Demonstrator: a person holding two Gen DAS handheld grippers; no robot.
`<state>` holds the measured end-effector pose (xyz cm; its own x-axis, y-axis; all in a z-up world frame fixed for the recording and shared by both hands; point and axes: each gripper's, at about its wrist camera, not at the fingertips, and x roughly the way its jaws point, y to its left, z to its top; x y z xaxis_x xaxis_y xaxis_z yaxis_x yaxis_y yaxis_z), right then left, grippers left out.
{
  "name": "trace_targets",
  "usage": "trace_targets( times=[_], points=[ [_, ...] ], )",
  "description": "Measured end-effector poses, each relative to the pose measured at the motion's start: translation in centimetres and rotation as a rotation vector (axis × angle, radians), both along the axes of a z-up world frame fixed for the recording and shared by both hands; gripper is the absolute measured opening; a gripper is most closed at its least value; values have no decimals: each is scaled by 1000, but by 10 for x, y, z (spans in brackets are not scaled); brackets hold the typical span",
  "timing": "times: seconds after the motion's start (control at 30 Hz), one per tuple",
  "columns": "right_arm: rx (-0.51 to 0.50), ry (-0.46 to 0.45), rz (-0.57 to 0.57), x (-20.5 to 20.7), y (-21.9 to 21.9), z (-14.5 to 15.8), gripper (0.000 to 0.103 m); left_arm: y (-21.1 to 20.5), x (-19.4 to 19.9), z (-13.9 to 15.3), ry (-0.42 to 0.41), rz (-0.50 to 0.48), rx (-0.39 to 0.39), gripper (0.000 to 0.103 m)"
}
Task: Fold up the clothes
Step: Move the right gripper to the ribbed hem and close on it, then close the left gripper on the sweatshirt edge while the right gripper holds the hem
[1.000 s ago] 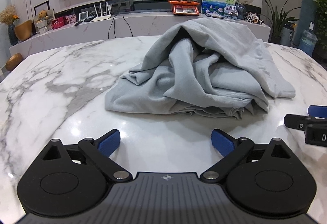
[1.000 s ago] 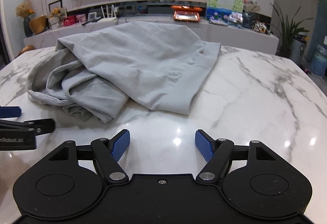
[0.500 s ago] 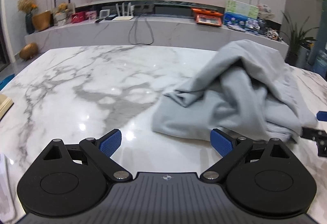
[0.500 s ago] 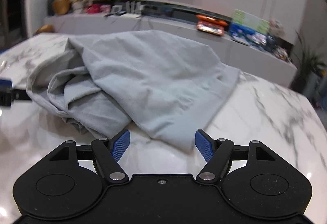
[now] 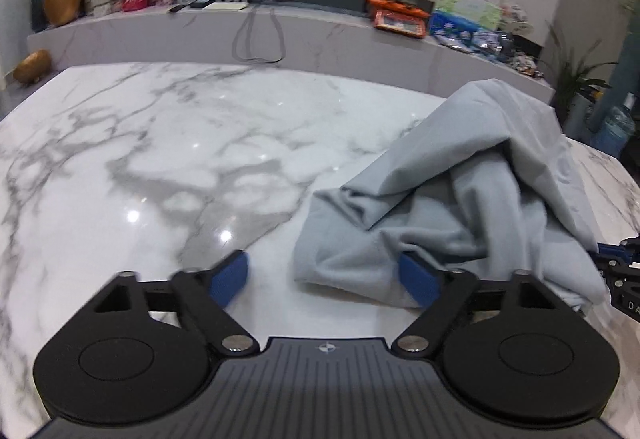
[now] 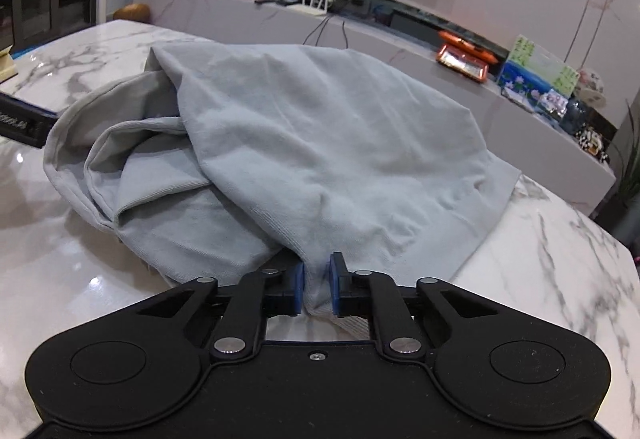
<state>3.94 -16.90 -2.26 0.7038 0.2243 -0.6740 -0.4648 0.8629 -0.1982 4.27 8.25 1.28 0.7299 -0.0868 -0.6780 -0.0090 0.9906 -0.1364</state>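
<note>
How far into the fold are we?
Barely started. Done: nothing folded; the grey garment lies in a crumpled heap on the marble table. In hand: the right gripper is shut on a hem edge; the left gripper is closing, cloth between its jaws. Left: spread it flat, then every fold.

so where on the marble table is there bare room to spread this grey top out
The widest bare patch of the marble table runs from the grey top toward the table's far edge. A smaller bare strip lies on the other side, beyond its hem. It is crowded at the near edge of the heap, where the right gripper pinches fabric and the left gripper is closing.
</note>
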Motion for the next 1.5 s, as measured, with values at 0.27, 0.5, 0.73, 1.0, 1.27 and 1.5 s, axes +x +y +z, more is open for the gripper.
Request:
trace_targets(
  times=[0.27, 0.5, 0.73, 1.0, 1.27, 1.5],
  points=[
    [-39, -71, -89, -10, -24, 31, 2, -1, -1, 7, 9, -30, -69, 10],
    [-70, -145, -214, -15, -63, 85, 1, -4, -11, 62, -81, -42, 7, 9],
    [-128, -257, -325, -31, -100, 156, 1, -10, -38, 132, -193, -71, 74, 8],
    [-135, -333, -539, -53, -172, 226, 1, -49, -84, 179, -275, -221, 98, 8],
    [-85, -358, -616, -93, -204, 251, 1, -78, -92, 190, -320, -234, 133, 8],
    [-155, -398, -607, -72, -194, 263, 1, -91, -53, 204, -319, -207, 179, 8]
  ],
)
